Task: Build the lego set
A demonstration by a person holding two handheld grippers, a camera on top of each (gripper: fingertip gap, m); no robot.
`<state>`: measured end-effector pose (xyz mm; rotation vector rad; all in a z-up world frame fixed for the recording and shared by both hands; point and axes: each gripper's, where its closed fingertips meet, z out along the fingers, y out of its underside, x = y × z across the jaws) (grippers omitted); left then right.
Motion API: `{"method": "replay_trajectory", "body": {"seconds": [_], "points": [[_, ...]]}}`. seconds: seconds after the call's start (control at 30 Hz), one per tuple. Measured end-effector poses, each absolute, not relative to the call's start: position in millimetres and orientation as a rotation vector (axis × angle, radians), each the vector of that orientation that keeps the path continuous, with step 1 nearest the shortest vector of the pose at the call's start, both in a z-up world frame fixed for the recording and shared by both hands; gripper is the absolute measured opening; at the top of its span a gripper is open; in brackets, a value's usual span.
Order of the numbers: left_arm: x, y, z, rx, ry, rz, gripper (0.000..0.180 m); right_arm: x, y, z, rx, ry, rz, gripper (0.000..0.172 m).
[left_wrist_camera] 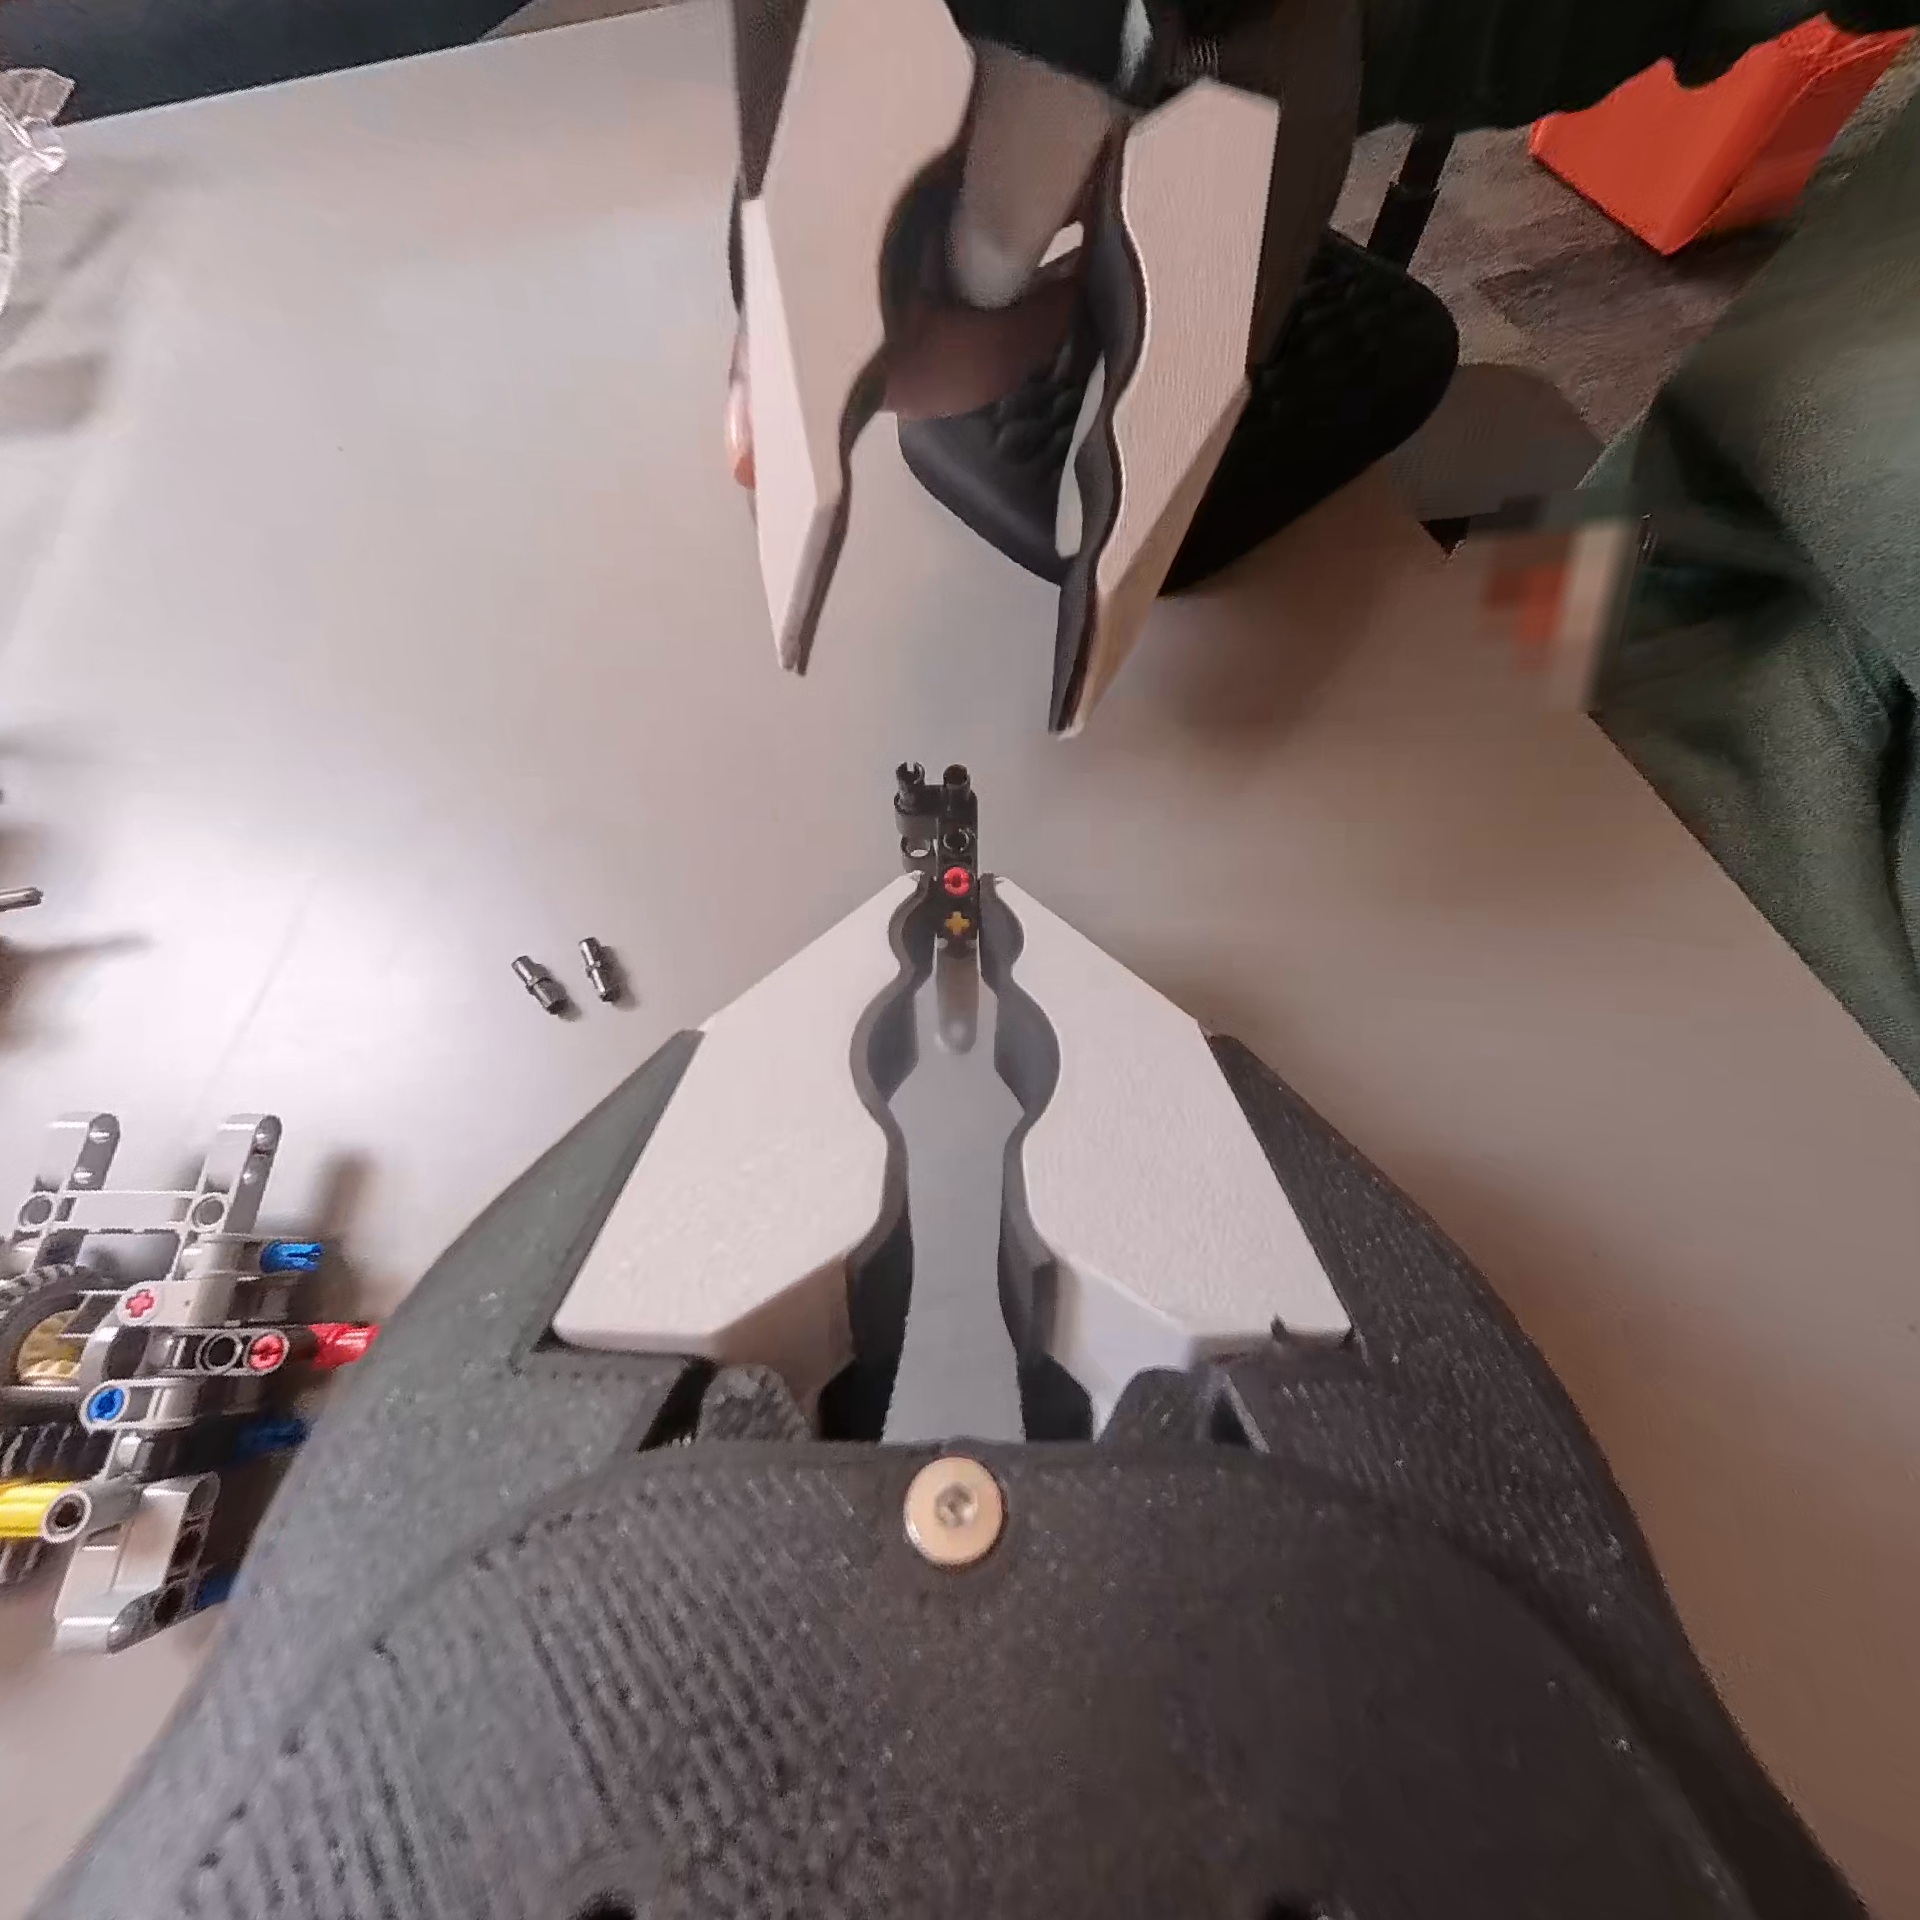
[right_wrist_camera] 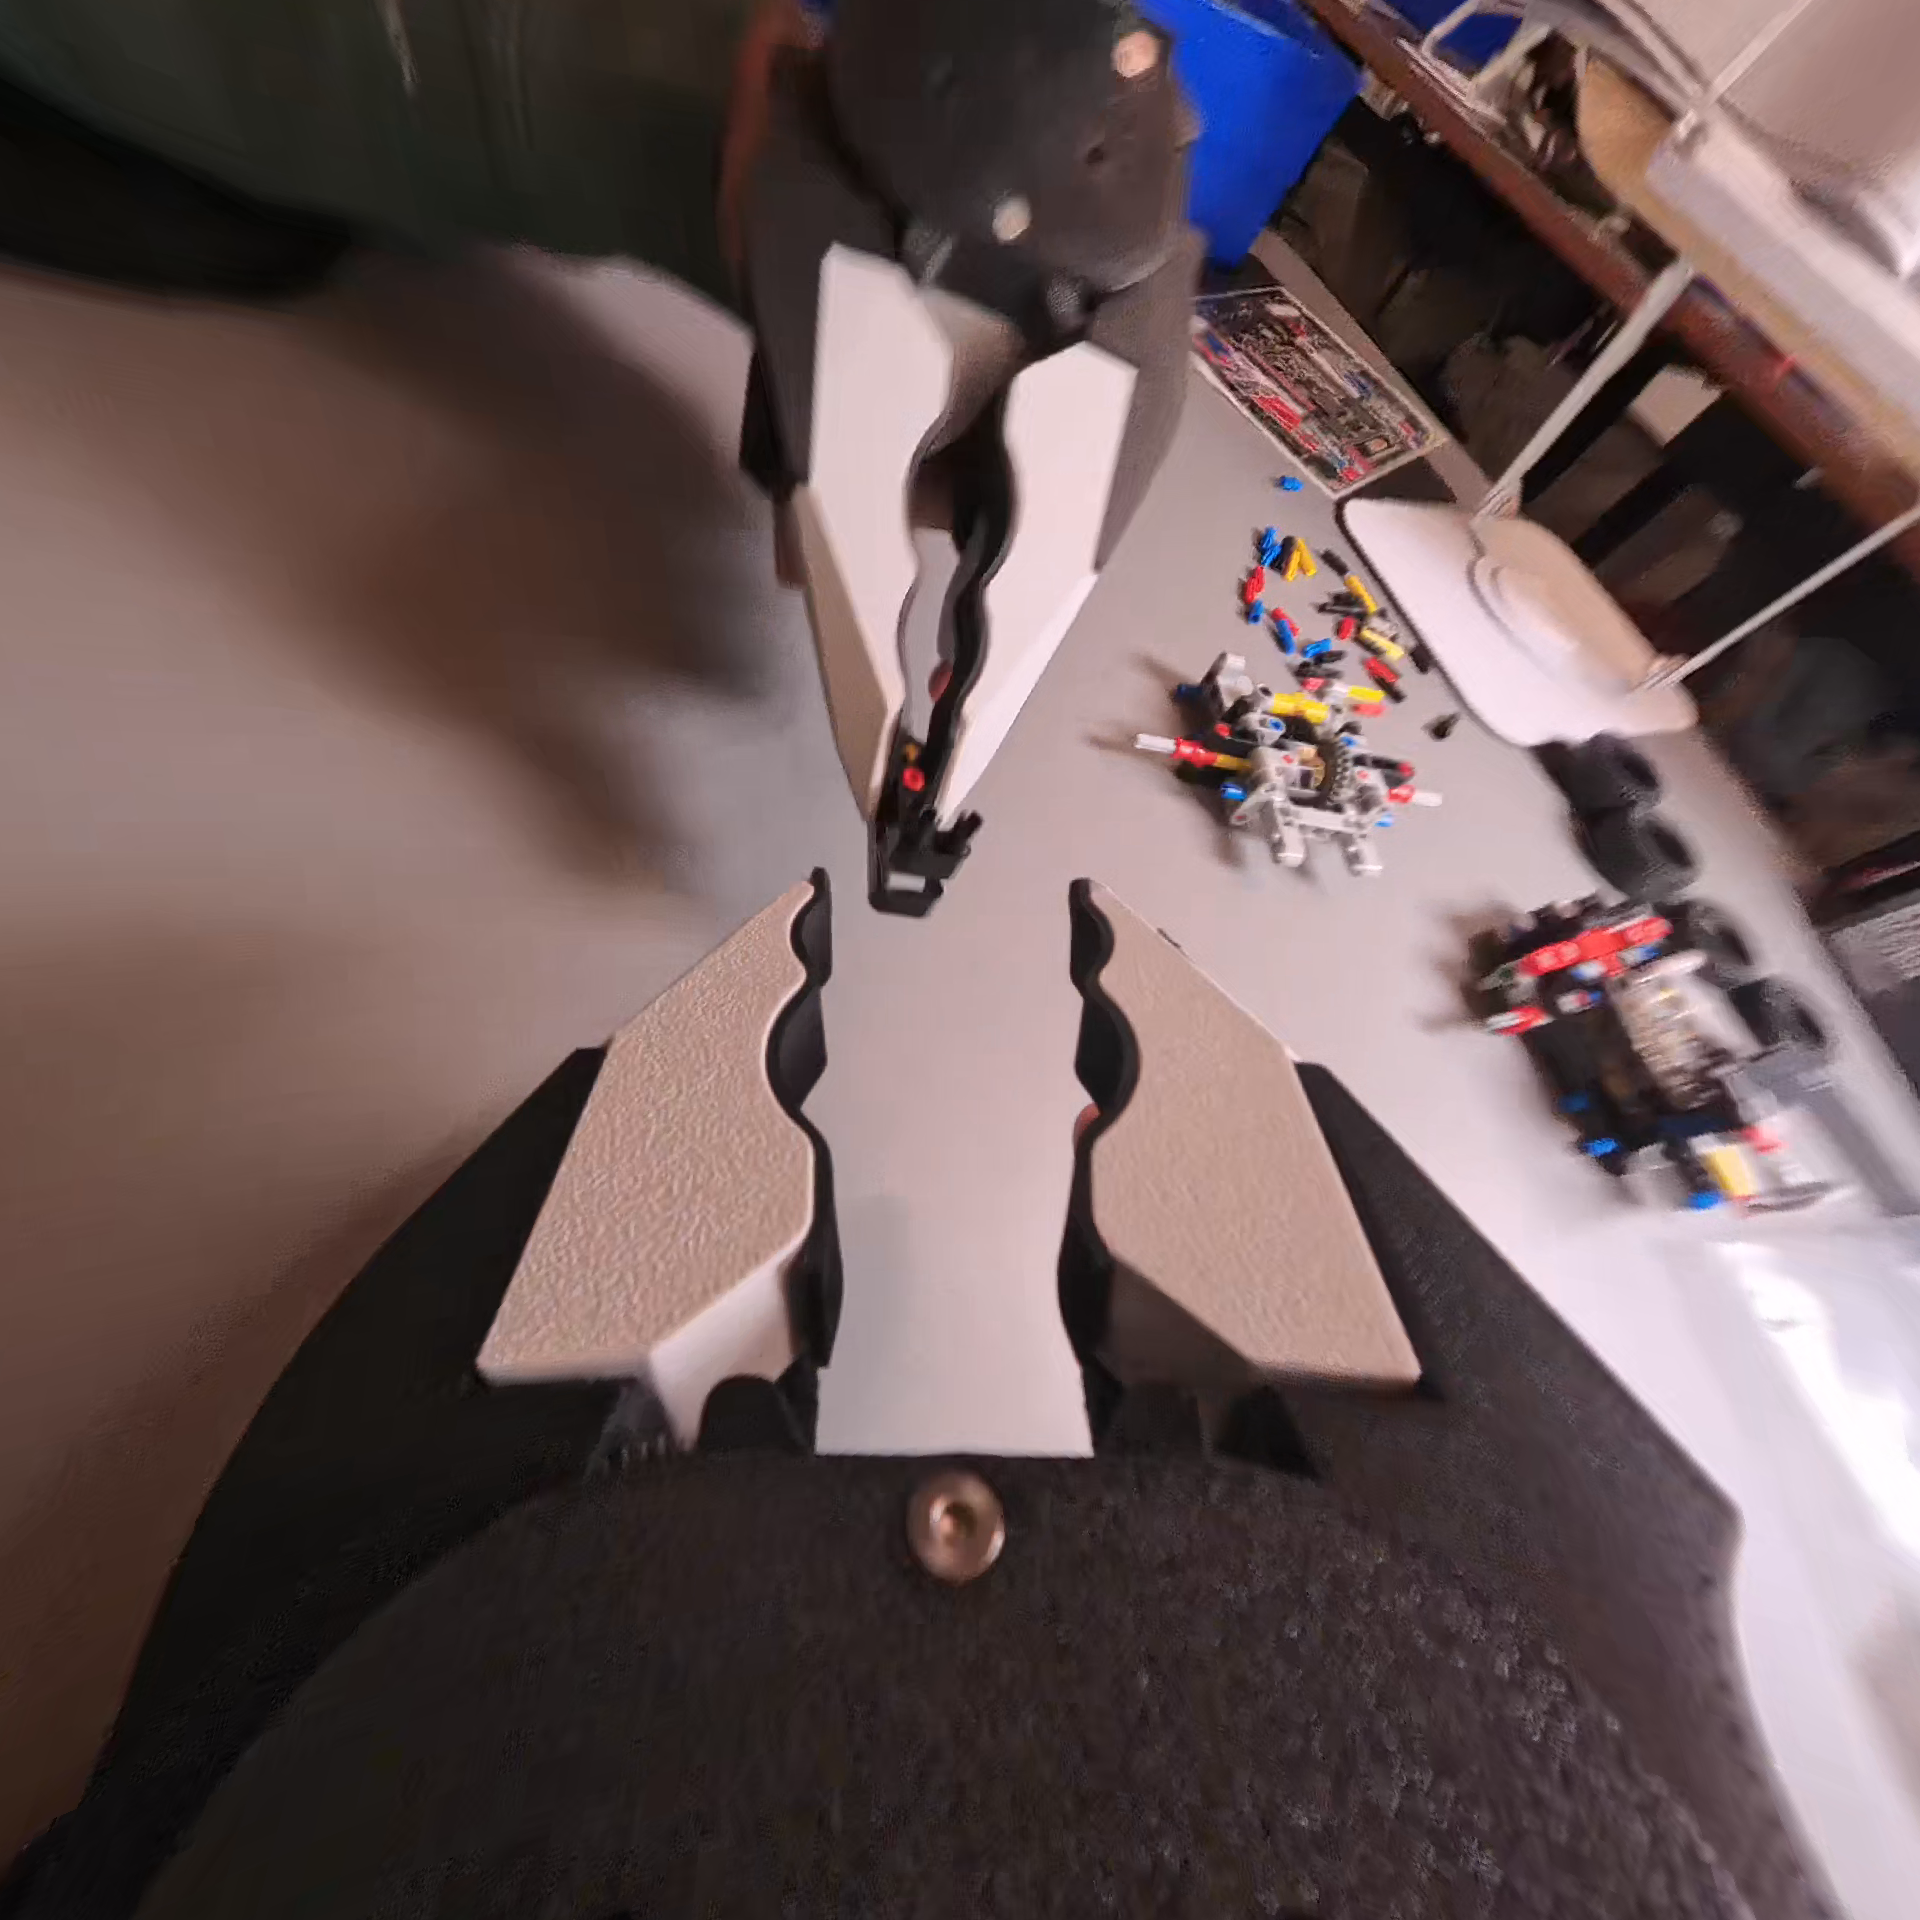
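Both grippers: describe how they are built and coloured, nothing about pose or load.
The left gripper and the right gripper match: two pale, wedge-shaped fingers with grainy outer faces, lined inside with wavy black pads. Each sits on a rough, ridged black body with one silver screw at its centre. No cables show.

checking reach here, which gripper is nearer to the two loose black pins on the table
Left. The left gripper, jaws shut on a small black beam assembly, sits just right of the two black pins. The right gripper, jaws open, hangs farther beyond them.
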<state>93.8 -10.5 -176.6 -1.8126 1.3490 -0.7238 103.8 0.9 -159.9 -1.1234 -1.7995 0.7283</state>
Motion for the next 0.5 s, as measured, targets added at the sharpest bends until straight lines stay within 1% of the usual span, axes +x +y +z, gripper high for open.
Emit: {"method": "replay_trajectory", "body": {"seconds": [0.1,0.23,0.37,0.5], "points": [[100,-22,-168,-1.795,1.331,-0.871,0.006,102,-9,-172,-0.889,-1.921,0.456,0.052],[104,-47,-145,-1.669,1.29,-1.241,0.006,92,-30,-152,-0.659,-1.921,0.374,0.057],[99,-69,-125,-1.51,1.246,-1.549,0.006,85,-55,-126,-0.551,-1.9,0.44,0.053],[96,-81,-111,-1.403,1.226,-1.699,0.006,83,-72,-112,-0.485,-1.915,0.483,0.045]]}}
